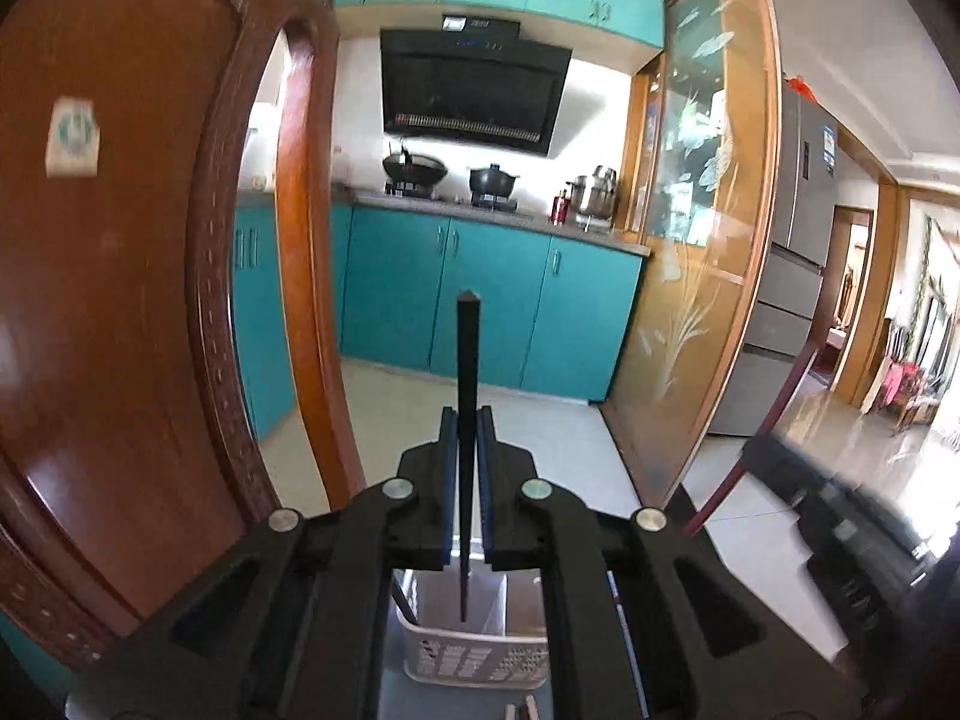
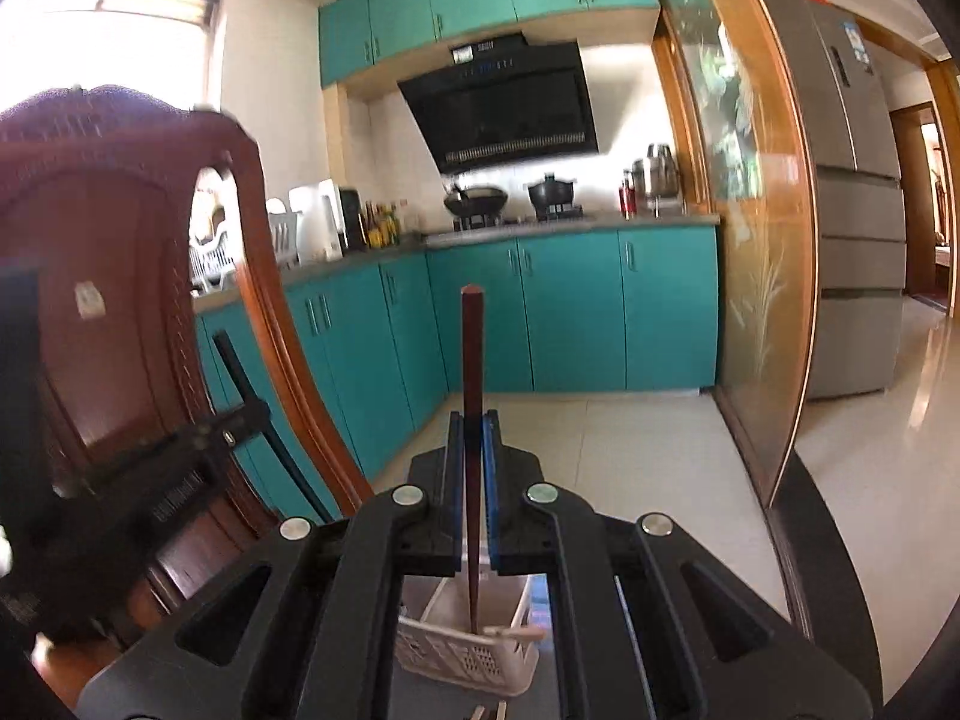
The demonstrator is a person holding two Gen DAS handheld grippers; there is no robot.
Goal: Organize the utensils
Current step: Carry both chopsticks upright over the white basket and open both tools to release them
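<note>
My left gripper (image 1: 467, 420) is shut on a black chopstick (image 1: 467, 360). The chopstick stands upright, its thin tip hanging over a white slotted utensil basket (image 1: 474, 657) below. My right gripper (image 2: 474, 423) is shut on a reddish-brown chopstick (image 2: 471, 354), also upright, with its tip down inside the white basket (image 2: 468, 654). A pale utensil handle (image 2: 516, 632) lies across that basket's rim. In the right wrist view the left gripper (image 2: 180, 450) with its black chopstick (image 2: 264, 414) shows at the left. In the left wrist view the reddish chopstick (image 1: 756, 438) shows at the right.
A carved wooden chair back (image 1: 120, 300) stands close at the left, and shows in the right wrist view (image 2: 120, 300). Teal kitchen cabinets (image 1: 480, 300), a stove with pots (image 1: 450, 174) and a glass sliding door (image 1: 702, 240) lie ahead. A fridge (image 2: 840, 180) stands at the right.
</note>
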